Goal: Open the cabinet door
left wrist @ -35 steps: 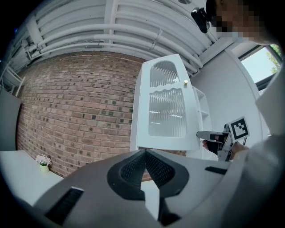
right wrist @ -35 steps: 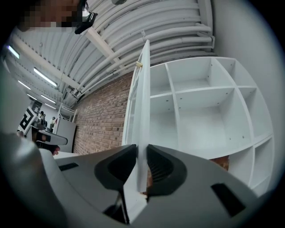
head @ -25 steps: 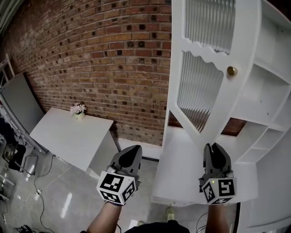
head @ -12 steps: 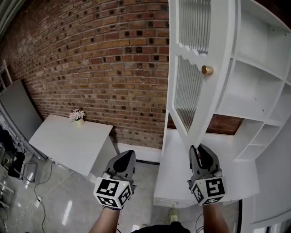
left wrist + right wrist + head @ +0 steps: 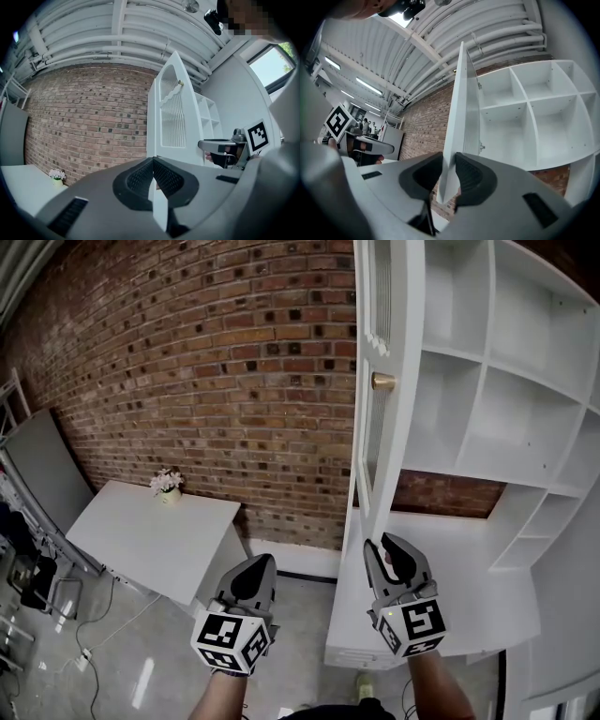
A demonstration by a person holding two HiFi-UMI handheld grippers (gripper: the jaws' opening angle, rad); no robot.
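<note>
Clamps the door (image 5: 394, 446) by its bottom edge with the right gripper (image 5: 386, 545). Along the jaws, has that white edge standing between both pads and touching them, though opening at this moment. Holds the left gripper (image 5: 260, 566) closed tight on nothing, clear of the cabinet (image 5: 483, 399), beside the right one and out over the floor (image 5: 122, 652).

Against a second ago, has swung the door much further out. Showed then the ribbed glass (image 5: 368, 427) almost broadside, covering most of the cabinet's inside. Shows now nearly edge-on and upright, hinged at the cabinet's left side, with only a sliver of glass left of the brass knob (image 5: 382, 382). Has bared the white cubbies (image 5: 530, 427) behind. Has carried the knob from the right part of the head view to near its middle. Has drawn the right gripper leftward along with the door's lower corner, from over the counter (image 5: 469, 577) to its left front corner. Has shifted the left gripper only slightly, low and left of centre in the head view as before.

Leaves unchanged the brick wall (image 5: 206, 381), the white table (image 5: 141, 540) against it, and the small flowers (image 5: 168, 483) at the table's back edge.
</note>
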